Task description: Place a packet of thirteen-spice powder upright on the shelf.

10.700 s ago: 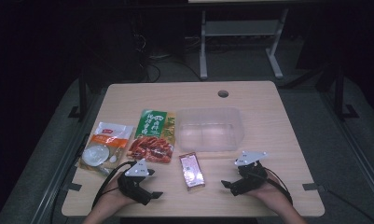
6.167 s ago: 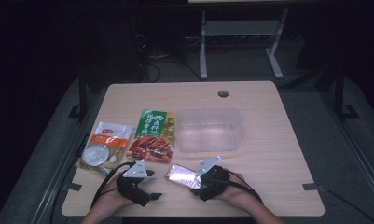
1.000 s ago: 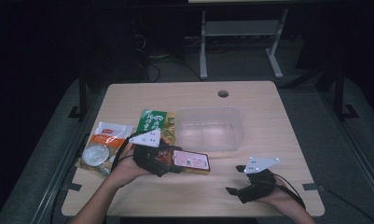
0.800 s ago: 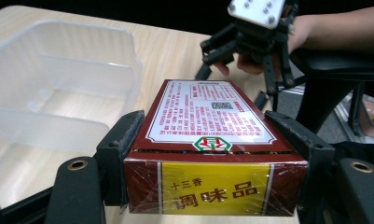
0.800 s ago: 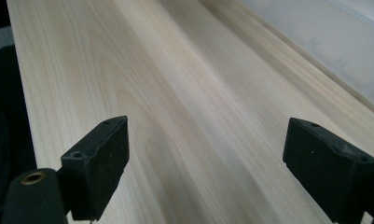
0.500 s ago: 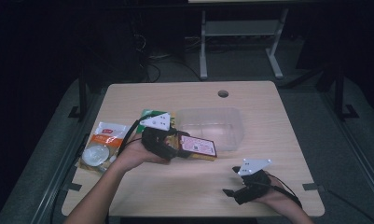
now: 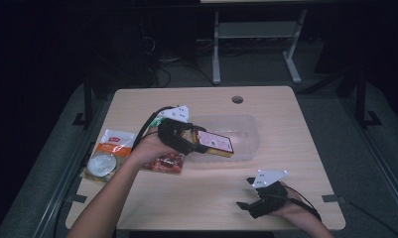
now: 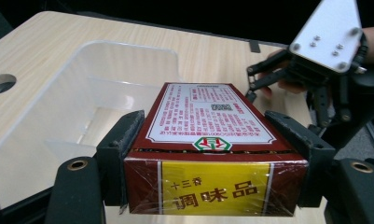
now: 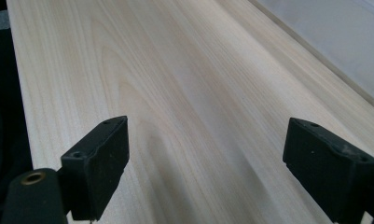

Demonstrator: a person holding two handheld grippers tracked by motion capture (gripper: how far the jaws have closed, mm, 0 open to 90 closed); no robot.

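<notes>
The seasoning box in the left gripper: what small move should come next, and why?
Probably carry the seasoning box a little further over the clear container and lower it in. The left gripper grips it by both sides, it hangs at the container's near rim, and the container looks empty. The right gripper is open on the table.

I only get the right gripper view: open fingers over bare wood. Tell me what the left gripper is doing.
Observer: The left gripper is shut on a dark red seasoning box, fingers on its long sides.
Operator: Give me the box's place.
Observer: In the high view it overlaps the near left corner of the clear plastic container.
Operator: List what else lies there.
Observer: An orange packet and a red food packet, left of the container.
</notes>
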